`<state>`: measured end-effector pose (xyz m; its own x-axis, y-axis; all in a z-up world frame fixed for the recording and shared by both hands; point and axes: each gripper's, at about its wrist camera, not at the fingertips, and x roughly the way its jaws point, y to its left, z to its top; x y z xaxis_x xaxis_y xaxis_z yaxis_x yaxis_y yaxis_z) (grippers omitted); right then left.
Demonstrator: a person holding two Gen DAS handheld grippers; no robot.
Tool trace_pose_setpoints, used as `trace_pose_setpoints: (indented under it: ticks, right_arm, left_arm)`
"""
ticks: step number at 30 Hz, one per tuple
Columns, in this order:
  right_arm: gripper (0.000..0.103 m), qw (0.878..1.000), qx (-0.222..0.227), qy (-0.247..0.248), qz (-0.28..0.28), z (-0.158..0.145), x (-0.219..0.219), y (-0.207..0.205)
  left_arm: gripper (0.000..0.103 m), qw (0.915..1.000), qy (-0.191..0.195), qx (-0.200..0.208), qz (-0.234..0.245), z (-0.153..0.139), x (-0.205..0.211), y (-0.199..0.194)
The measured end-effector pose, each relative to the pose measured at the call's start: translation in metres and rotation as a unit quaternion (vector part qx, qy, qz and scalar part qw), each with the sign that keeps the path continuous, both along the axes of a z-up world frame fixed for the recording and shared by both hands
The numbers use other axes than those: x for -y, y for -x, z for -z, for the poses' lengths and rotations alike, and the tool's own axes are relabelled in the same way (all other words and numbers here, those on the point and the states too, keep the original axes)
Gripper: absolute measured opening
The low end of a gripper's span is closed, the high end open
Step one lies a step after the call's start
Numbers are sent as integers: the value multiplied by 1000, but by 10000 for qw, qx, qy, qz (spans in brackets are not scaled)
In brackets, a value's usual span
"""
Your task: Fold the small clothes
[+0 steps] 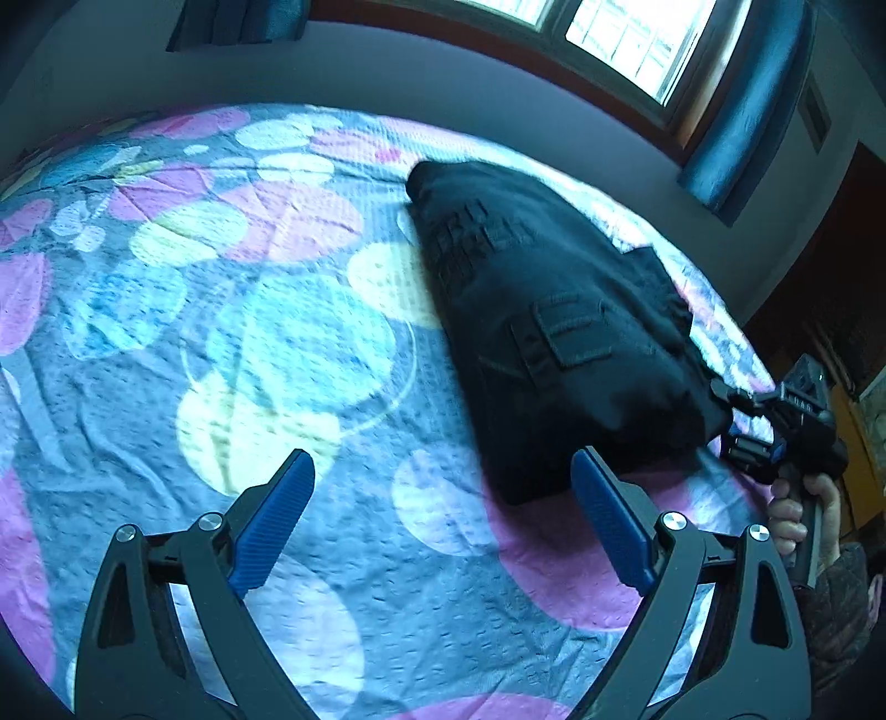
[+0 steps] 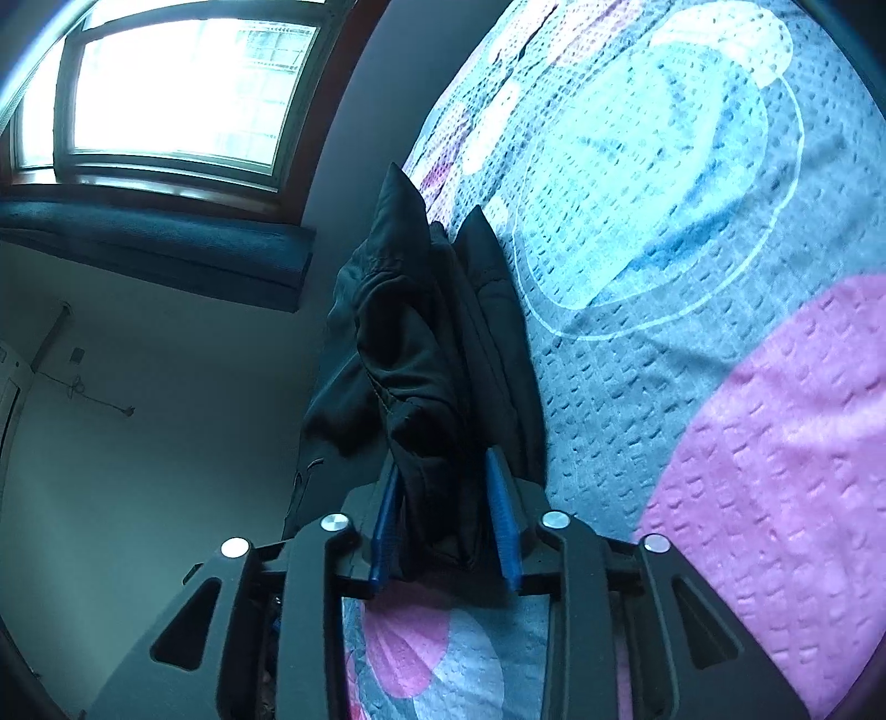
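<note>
A black folded garment (image 1: 559, 332) lies on the flowered bed sheet (image 1: 221, 332) at the right of the left wrist view. My left gripper (image 1: 443, 487) is open and empty, just above the sheet, with its right finger (image 1: 609, 531) next to the garment's near corner. My right gripper (image 1: 725, 410) grips the garment's right edge. In the right wrist view the right gripper (image 2: 446, 498) is shut on a thick bunch of the black garment (image 2: 421, 343), which stretches away along the bed's edge.
The bed sheet (image 2: 692, 277) fills the right side of the right wrist view. A window (image 1: 637, 39) and a blue curtain (image 1: 747, 111) stand behind the bed. A wall (image 2: 166, 415) drops off beside the bed edge.
</note>
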<state>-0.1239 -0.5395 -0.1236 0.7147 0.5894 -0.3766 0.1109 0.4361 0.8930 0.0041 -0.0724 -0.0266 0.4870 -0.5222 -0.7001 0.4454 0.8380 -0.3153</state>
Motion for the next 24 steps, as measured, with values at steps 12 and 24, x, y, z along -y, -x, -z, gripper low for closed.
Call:
trace_pose_setpoints:
  ticks: [12,24]
  right_arm:
    - [68,9997,-15,221,59,-14,27,-82]
    - [20,9995,-257,95,-152,18,32,-103]
  left_arm:
    - [95,9981,288,-351,418,2,49,-60]
    - [101,9964,379,-489,587,26,55,-70]
